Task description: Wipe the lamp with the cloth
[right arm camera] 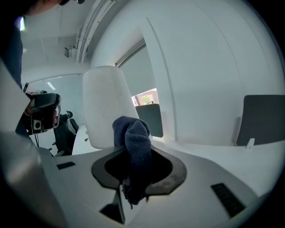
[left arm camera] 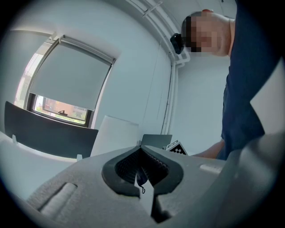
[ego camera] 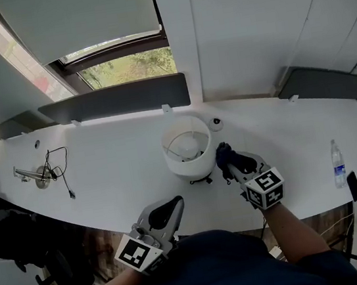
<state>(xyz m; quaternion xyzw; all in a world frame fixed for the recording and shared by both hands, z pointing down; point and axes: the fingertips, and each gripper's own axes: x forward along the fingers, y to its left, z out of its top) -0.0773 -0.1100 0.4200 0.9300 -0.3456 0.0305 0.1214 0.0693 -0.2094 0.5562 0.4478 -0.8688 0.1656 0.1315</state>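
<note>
On the white table (ego camera: pixel 106 146), near its middle, stands the lamp (ego camera: pixel 185 163), w/ a white drum shade seen from above. The right gripper (ego camera: pixel 230 165) sits just right of the shade, its jaws clamped on a dark blue cloth (ego camera: pixel 223 154). The cloth bunches up out of the jaws and lies just beside the shade's right side. Whether it touches the shade can't be told from either view. In the right gripper view the cloth (right arm camera: pixel 136 149) is pinched btw the jaws, its top folded over in front of the shade's lower edge (right arm camera: pixel 105 107).

The left gripper (ego camera: pixel 172 206) hangs low at the table's near edge, well apart from the lamp, pointing roughly toward it. In its own view its jaws (left arm camera: pixel 140 150) are closed, tips together, holding nothing clear. A small dark bit w/ a thread shows in the slit, too small to identify.

At the table's far right end stands a water bottle (ego camera: pixel 339 165), w/ a dark flat thing (ego camera: pixel 353 185) just beside it at the edge. At the left end lies a small metal item (ego camera: pixel 39 176) w/ a thin black cable (ego camera: pixel 63 170). A small round thing (ego camera: pixel 215 123) sits behind the lamp to the right. Dark panels (ego camera: pixel 115 99) line the back edge, w/ a window (ego camera: pixel 131 67) above.
</note>
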